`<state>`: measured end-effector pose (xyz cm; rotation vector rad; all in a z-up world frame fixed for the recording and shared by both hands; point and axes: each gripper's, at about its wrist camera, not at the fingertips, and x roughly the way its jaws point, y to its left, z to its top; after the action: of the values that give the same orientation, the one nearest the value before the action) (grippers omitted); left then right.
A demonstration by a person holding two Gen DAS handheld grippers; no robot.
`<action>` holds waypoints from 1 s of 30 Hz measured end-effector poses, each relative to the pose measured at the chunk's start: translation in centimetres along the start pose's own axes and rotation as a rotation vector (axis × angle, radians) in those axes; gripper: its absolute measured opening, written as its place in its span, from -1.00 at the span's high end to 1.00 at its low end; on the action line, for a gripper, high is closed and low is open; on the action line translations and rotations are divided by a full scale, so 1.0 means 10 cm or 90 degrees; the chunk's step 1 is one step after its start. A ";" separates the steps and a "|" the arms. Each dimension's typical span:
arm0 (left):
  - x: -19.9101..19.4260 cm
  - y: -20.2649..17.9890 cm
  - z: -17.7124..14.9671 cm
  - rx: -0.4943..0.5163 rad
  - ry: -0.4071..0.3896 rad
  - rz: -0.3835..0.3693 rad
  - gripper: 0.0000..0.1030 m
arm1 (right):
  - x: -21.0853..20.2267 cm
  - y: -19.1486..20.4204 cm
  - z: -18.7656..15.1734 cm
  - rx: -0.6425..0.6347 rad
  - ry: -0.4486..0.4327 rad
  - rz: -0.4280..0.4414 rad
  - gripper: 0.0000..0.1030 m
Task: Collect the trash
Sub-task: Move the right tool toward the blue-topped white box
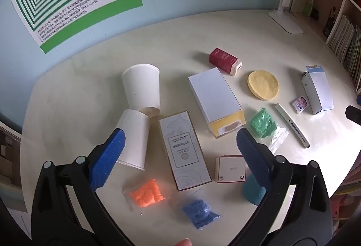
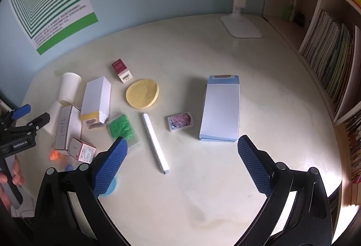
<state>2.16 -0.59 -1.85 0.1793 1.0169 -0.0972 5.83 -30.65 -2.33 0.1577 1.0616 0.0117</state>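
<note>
Hovering above the cream-coloured round bench [image 1: 90, 78] with both grippers spread wide and nothing between the pads: left gripper [image 1: 180, 144] over the cluttered left half, right gripper [image 2: 182, 155] over the barer right half

Lying furthest left, two white paper cups [image 1: 141, 90], tipped on their sides and touching end to end; looking light, thin-walled and easily crushed, so likely best pinching across the rim or mid-wall with a gentle squeeze

Sitting just in front, a clear bag of orange putty [image 1: 146, 193] and a clear bag of blue putty [image 1: 198, 214]; seeming soft, slippery in plastic, probably best taken across the bulging middle

Lying between the cups and the taller carton, a flat white printed cardboard box [image 1: 183, 151]; stiff but light, calling for a grip across the narrow sides

Resting beside it, a white carton with a yellow end [image 1: 214, 101], a small dark red box [image 1: 225, 60] behind it, a small white square box [image 1: 230, 169] in front; hollow, likely denting under a hard squeeze

Moving right: a clear bag of green putty [image 2: 119, 127], a round yellow sponge disc [image 2: 142, 94] lying thin and flat, hard to get under; a white marker pen [image 2: 155, 144], apt to roll; a small printed sachet [image 2: 181, 121]; a pale blue flat carton [image 2: 220, 108], wide, best taken edgewise
</note>
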 end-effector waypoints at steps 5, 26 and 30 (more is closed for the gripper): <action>0.07 0.01 0.00 -0.013 0.017 -0.037 -0.87 | 0.07 -0.03 0.05 -0.001 0.013 0.031 -0.88; 0.30 -0.43 0.27 0.063 0.052 -0.146 -0.87 | 0.36 -0.28 0.25 -0.009 0.061 0.062 -0.88; 0.45 -0.58 0.35 0.085 0.066 -0.137 -0.87 | 0.44 -0.36 0.27 -0.001 0.071 0.053 -0.88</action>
<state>6.45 -6.99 -4.47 0.1985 1.1309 -0.3550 10.14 -34.14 -5.38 0.2017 1.1653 0.0972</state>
